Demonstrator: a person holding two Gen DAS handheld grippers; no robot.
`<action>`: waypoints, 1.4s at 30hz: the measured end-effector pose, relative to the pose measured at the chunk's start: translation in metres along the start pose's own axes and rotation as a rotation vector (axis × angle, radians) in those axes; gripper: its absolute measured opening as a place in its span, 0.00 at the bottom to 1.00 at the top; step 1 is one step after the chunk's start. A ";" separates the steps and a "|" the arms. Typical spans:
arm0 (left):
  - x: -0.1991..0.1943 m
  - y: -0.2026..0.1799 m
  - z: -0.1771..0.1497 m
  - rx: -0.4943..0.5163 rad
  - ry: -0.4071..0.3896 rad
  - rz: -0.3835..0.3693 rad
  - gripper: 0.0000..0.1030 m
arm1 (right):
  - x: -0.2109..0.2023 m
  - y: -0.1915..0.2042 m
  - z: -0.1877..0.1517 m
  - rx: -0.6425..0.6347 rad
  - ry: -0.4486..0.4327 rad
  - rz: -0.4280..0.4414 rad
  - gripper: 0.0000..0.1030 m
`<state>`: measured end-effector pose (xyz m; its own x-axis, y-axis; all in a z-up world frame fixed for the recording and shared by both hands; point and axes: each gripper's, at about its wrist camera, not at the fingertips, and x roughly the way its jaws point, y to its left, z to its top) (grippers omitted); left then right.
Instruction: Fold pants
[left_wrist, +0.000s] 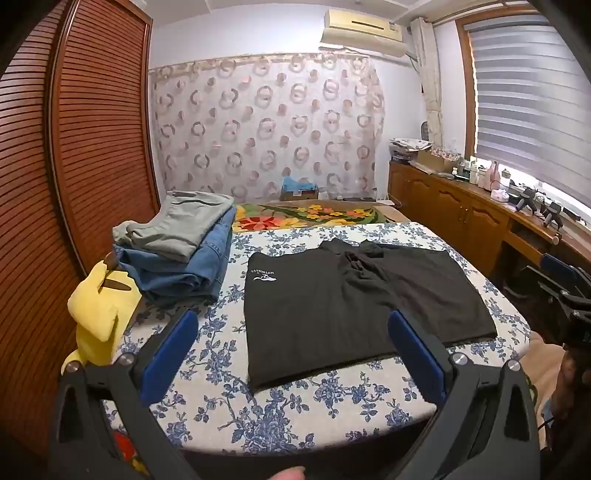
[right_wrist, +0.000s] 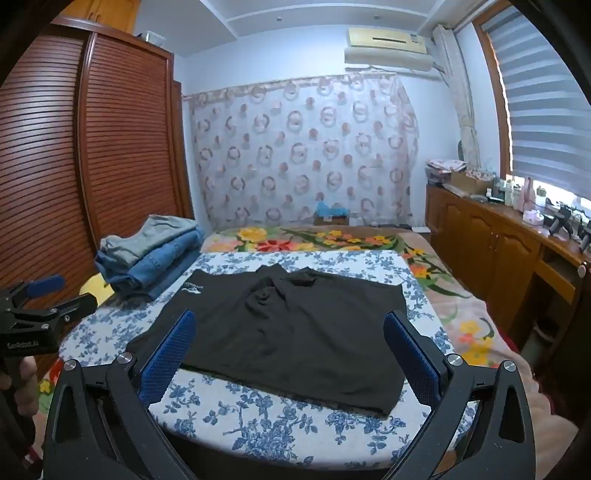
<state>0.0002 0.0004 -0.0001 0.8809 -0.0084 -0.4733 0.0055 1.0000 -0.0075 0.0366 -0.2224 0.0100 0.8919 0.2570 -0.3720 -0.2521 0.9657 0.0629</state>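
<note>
Black pants lie flat on a blue-flowered white board, folded in half, with a small white logo at the left. They also show in the right wrist view. My left gripper is open and empty, hovering over the pants' near edge. My right gripper is open and empty, just above the pants' near part. The right gripper also shows at the right edge of the left wrist view, and the left gripper at the left edge of the right wrist view.
A stack of folded grey and blue jeans sits at the board's back left, next to a yellow cloth. A flowered bedspread lies behind. A slatted wardrobe stands left, a wooden cabinet right.
</note>
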 end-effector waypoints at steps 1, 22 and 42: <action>0.000 0.000 0.000 0.000 0.000 0.000 1.00 | 0.000 0.000 0.000 0.001 0.000 0.000 1.00; -0.004 -0.001 0.001 -0.002 -0.011 0.004 1.00 | 0.000 0.000 0.000 0.017 0.000 0.003 1.00; -0.007 0.000 0.004 -0.005 -0.025 0.007 1.00 | -0.001 0.000 -0.001 0.019 -0.003 0.004 1.00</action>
<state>-0.0043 0.0006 0.0067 0.8922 -0.0008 -0.4516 -0.0034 1.0000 -0.0086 0.0354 -0.2230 0.0096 0.8921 0.2611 -0.3688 -0.2486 0.9651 0.0821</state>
